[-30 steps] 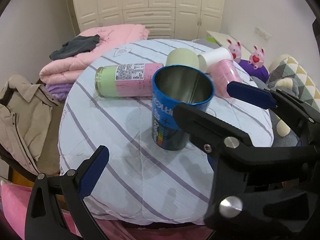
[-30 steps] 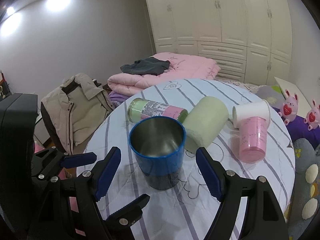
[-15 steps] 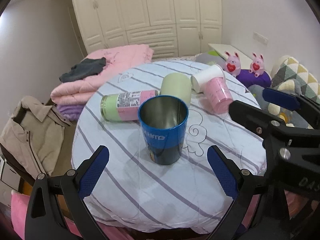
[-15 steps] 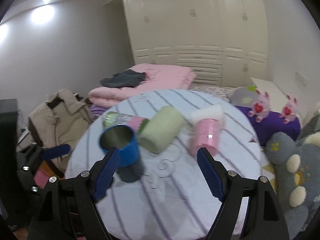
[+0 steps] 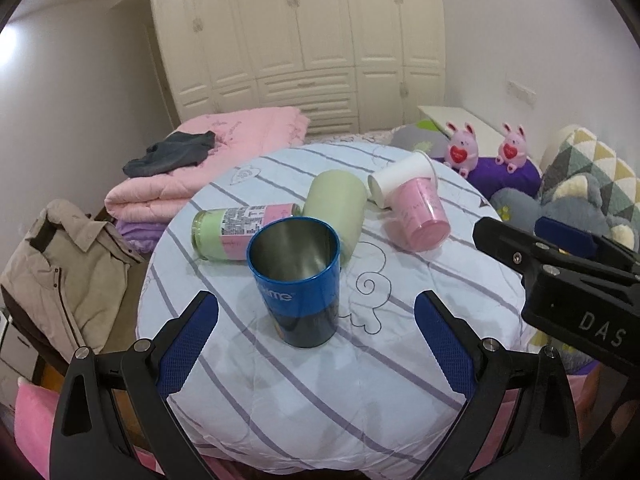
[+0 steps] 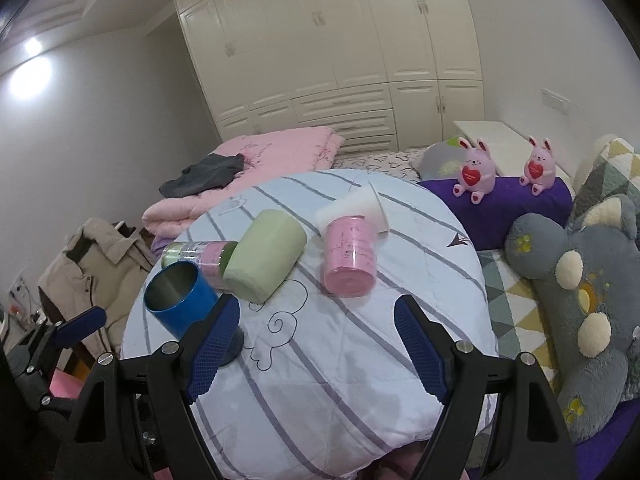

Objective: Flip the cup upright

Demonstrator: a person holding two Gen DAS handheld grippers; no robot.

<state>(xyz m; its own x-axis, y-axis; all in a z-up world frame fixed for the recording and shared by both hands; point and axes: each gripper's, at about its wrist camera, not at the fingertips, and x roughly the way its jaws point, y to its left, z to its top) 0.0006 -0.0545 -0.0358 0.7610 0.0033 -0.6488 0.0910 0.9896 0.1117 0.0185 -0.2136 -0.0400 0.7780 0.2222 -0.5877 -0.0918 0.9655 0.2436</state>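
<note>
Your blue cup point(image 5: 295, 280) stands upright, mouth up, at centre frame on the striped cloth point(image 5: 360, 380), so the flip looks done. Both your left gripper point(image 5: 316, 344) and right gripper point(image 6: 316, 344) gape wide, holding nothing, clear of it.

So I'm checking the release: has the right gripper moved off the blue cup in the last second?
Yes. The right gripper has swung right; the blue cup, earlier between its fingers, now stands left of them.
</note>
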